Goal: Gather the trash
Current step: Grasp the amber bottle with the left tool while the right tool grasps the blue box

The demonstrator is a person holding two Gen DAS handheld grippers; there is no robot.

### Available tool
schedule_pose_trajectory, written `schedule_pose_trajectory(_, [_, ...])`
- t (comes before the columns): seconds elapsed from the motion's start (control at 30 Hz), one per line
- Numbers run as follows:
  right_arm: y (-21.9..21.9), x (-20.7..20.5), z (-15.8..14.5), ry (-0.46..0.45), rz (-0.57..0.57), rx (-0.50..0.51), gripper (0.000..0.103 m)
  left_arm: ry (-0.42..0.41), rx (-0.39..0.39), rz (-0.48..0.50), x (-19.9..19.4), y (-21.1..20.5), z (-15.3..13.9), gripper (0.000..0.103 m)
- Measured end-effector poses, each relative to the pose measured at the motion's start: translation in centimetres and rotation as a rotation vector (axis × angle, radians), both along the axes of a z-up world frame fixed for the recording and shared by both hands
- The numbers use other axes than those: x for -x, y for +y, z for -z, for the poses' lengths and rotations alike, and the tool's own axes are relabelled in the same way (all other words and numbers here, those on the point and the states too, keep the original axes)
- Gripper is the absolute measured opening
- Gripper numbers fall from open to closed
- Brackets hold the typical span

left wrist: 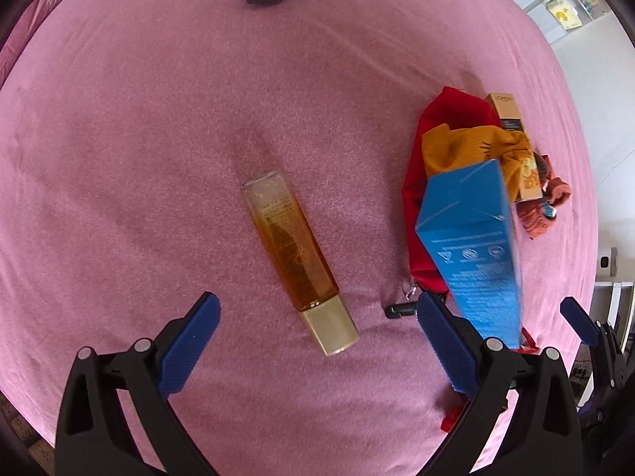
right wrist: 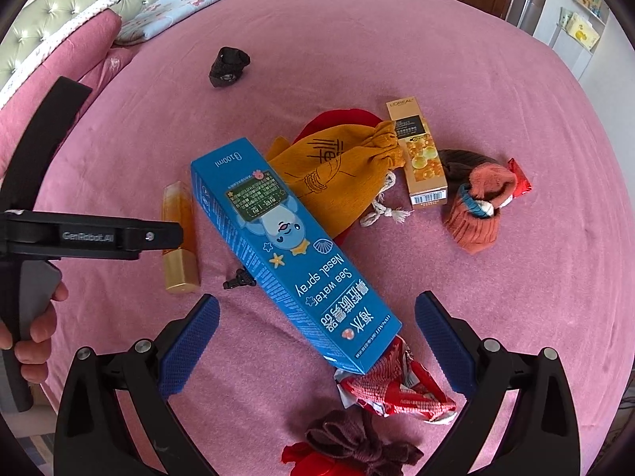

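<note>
An amber bottle with a gold cap (left wrist: 297, 261) lies on the pink bed (left wrist: 158, 119), just ahead of my open, empty left gripper (left wrist: 317, 317); it also shows in the right wrist view (right wrist: 180, 234). A blue nasal spray box (right wrist: 293, 254) lies tilted over a crumpled red wrapper (right wrist: 397, 388), between the fingers of my open right gripper (right wrist: 317, 317). The box also shows in the left wrist view (left wrist: 476, 246). A gold L'Oreal box (right wrist: 422, 154) lies behind it.
A mustard drawstring pouch (right wrist: 337, 174) on red cloth, an orange knit hat (right wrist: 480, 214), a small black clip (right wrist: 238, 279) and a black crumpled item (right wrist: 228, 66) lie on the bed. A dark knit piece (right wrist: 357, 440) is near me. Pillows (right wrist: 59, 59) at far left.
</note>
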State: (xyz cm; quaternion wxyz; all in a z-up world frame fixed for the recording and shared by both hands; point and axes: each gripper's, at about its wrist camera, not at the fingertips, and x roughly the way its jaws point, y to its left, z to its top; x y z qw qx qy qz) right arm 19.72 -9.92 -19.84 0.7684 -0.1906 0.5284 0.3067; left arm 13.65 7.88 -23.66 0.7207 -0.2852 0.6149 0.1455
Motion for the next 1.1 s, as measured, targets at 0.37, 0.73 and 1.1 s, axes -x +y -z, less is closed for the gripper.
schedule_pose_trajectory(0.37, [-0.2, -0.2, 1.6, 0.015, -0.008, 0.004, 0.095, 0.103, -0.023, -0.048, -2.5, 1.0, 5.4, 0.069])
schedule_pose_trajectory(0.73, [0.3, -2.2, 1.8, 0.031, -0.074, -0.036, 0.095, 0.096, -0.073, 0.117, -3.8, 0.6, 5.6, 0.037])
schedule_pose_trajectory(1.1, [1.6, -5.0, 4.6, 0.219, -0.251, -0.045, 0.094, 0.016, -0.016, 0.424, -2.4, -0.7, 4.3, 0.033])
